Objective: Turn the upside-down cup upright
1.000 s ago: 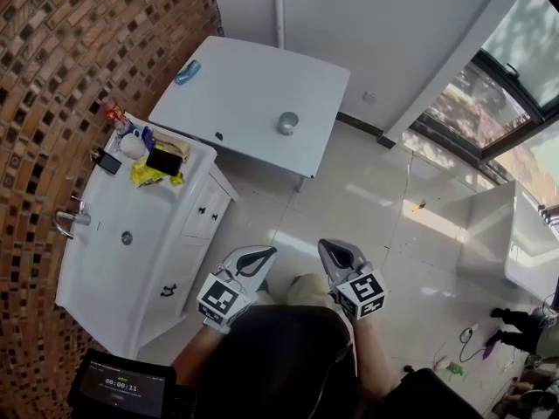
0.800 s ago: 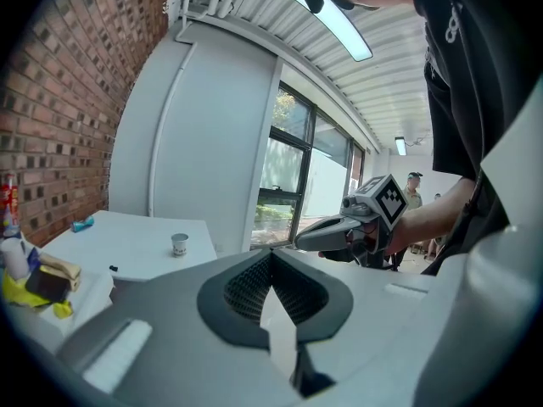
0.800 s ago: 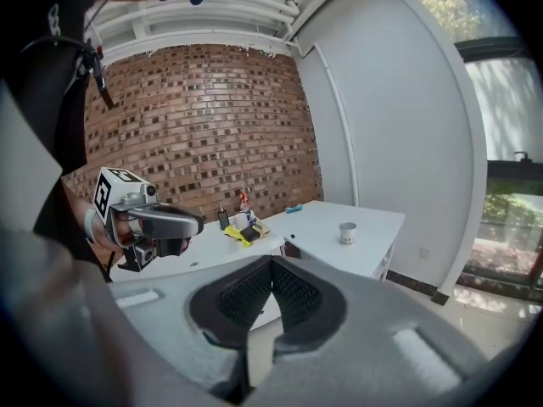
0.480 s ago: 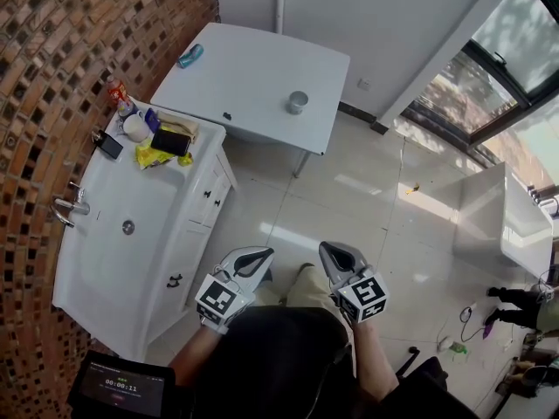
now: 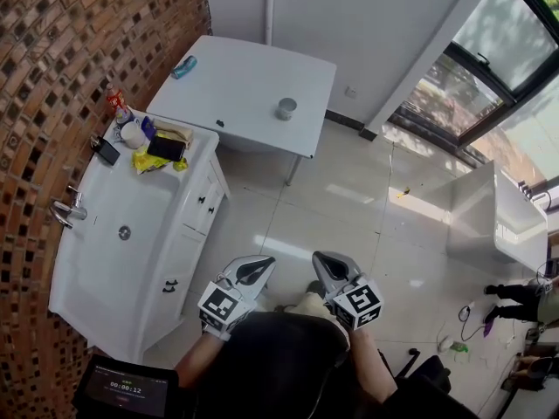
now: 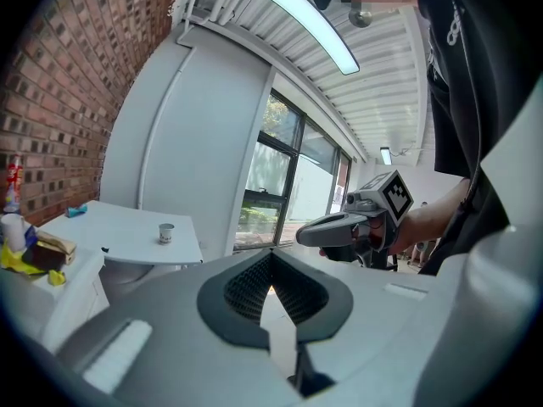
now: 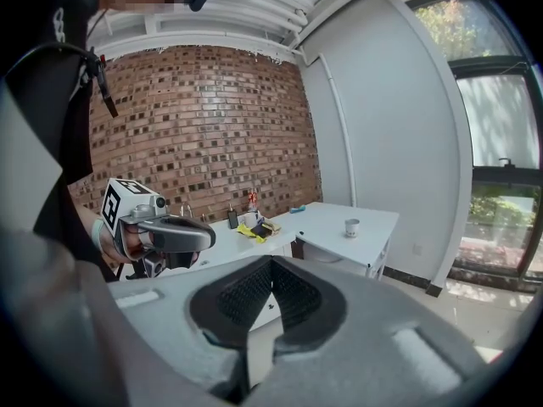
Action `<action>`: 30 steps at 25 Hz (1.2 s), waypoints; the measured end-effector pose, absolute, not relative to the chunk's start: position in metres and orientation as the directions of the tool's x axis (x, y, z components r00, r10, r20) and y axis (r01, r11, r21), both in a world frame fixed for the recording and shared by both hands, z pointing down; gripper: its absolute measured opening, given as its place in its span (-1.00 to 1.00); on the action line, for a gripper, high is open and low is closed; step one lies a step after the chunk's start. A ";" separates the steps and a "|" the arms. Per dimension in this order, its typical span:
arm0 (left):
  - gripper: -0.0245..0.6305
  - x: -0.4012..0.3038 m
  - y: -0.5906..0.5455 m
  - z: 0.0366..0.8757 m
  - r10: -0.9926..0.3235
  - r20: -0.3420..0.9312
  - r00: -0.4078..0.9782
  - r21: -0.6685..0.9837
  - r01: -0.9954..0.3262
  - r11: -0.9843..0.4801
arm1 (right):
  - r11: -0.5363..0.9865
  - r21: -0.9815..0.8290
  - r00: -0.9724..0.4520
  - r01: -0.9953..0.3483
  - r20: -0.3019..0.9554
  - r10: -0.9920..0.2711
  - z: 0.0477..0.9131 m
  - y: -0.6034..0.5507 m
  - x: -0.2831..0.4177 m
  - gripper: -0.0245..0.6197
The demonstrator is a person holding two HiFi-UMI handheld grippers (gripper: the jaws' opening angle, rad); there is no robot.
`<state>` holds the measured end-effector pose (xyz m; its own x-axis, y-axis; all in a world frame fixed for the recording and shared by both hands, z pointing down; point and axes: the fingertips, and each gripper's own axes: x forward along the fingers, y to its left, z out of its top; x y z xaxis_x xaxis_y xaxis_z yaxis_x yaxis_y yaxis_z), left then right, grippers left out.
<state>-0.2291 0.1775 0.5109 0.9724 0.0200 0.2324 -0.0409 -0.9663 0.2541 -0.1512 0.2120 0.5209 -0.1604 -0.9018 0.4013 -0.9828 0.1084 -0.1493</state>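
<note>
Since a second ago the room has slid past in the head view: the person carrying my rig has walked on, and the white table (image 5: 236,85) now sits a little higher in that frame. Both grippers have kept their place low in the picture, side by side over the pale glossy floor tiles (image 5: 349,208).

The left gripper (image 5: 249,271) has its jaws closed tip to tip with nothing between them. The right gripper (image 5: 330,269) is the same, closed and empty.

The cup (image 5: 286,108) stands alone on the table near the edge on the window side, well apart from both grippers. It is small, round and pale grey with a slight taper. At this distance I cannot tell which end is up, or whether it is paper or metal.

I judge it light and thin-walled, so it may skid on that smooth tabletop and dent under a hard squeeze. I would take it across the side wall at about mid-height, with a soft grip.

A small blue thing (image 5: 184,67) lies at the table's far corner. To the left is a white washstand (image 5: 131,234) with clutter at one end, set against a rough brick wall (image 5: 52,77).
</note>
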 end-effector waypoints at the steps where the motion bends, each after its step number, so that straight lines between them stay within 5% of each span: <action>1: -0.88 -0.225 0.181 0.509 0.021 0.224 0.974 0.259 -0.039 -0.965 | 0.109 -0.151 -0.161 -0.983 0.398 -0.903 0.520 0.216 -0.150 -0.95; 30: -0.88 -0.099 0.282 0.504 -0.020 0.231 0.973 0.245 -0.078 -0.966 | 0.204 -0.207 -0.263 -0.957 0.320 -0.910 0.517 0.298 -0.050 -0.95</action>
<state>-0.0995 0.2819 0.5035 0.9726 -0.0202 0.2314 -0.0783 -0.9664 0.2448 -0.0500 0.2984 0.5169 -0.2628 -0.9101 0.3203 -0.9570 0.2036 -0.2066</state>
